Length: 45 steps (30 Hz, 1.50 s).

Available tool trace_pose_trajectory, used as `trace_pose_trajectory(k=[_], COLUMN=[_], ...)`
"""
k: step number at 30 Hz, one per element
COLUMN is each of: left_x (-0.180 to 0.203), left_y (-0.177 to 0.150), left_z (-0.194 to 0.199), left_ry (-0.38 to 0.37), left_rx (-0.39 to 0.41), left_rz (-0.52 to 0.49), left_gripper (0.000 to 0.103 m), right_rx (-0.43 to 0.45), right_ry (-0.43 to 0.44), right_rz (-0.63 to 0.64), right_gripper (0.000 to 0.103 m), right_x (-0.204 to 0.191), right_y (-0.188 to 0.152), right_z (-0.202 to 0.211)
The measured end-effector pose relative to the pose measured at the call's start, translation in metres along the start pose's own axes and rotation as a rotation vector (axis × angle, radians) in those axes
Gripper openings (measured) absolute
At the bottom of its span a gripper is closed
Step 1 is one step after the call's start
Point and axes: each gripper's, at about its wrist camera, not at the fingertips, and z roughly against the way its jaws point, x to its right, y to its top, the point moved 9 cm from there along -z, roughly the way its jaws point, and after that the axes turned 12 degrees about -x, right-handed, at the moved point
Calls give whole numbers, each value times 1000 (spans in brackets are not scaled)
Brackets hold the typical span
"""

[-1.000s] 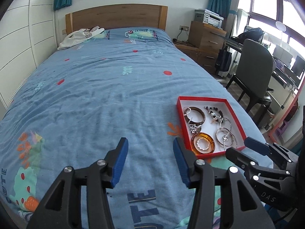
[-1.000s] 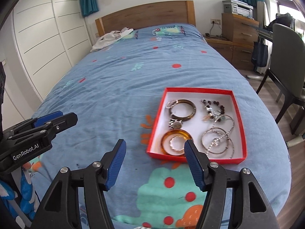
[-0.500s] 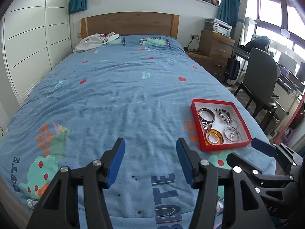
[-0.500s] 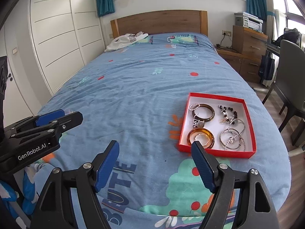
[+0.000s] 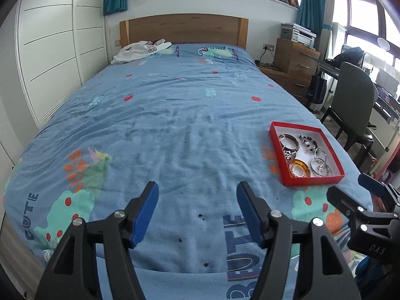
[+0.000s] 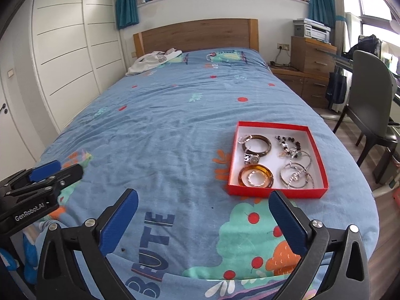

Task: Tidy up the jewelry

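Note:
A red box (image 6: 322, 161) (image 5: 276, 150) with a white floor lies on the right side of the blue bedspread. Inside lie a brown bangle (image 6: 257, 145), an amber bangle (image 6: 256, 176), a dark beaded bracelet (image 6: 288, 145) and several silver rings and hoops (image 6: 297, 173). My left gripper (image 5: 197, 202) hovers over the bed's near end, left of the box, jaws opening with nothing between them. My right gripper (image 6: 203, 211) hangs just short of the box's near wall, jaws opening wide, nothing between them. Each gripper also shows at the edge of the other's view.
The bed (image 5: 175, 125) runs away to a wooden headboard (image 5: 183, 28), with a white garment (image 5: 140, 50) near the pillows. White wardrobe doors (image 5: 50, 57) line the left. A grey chair (image 6: 372, 100), wooden drawers (image 6: 312, 57) and a desk stand on the right.
Both grippers have drawn back from the box toward the foot of the bed, so the box looks smaller and farther. Both pairs of jaws have spread wider.

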Motion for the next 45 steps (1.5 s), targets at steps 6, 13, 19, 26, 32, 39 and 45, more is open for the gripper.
trace_pose_trajectory(k=[6,13,19,26,32,39,45], left_x=[-19,-29,-32,-33,-28,-24,-24], left_y=[-5,-7,-11,-14,-16,-19,-21], left_z=[0,-13,-24,-32,-36,-41,-46], left_ry=[53,95,97,93,85,81,81], left_rx=[23,-6,-23,-34,-45,-55,-65], left_rz=[27,47,47,32,17,6,2], left_gripper=[63,63,63,63,63,63,63], right_rx=[-4,6,-1,-25,-33,-39,-44], right_ry=[-46,-78,-91,-99,-109,-122,-132], right_rz=[-64,-71,-65,-67,-69,-70,-69], right_gripper=[102,102,102,102,102,102,102], right_x=[20,27,27,30,33,38,40], right_y=[-9,-11,-14,-20,-23,-26,-27], right_z=[-9,-14,-21,-32,-35,-38,-40])
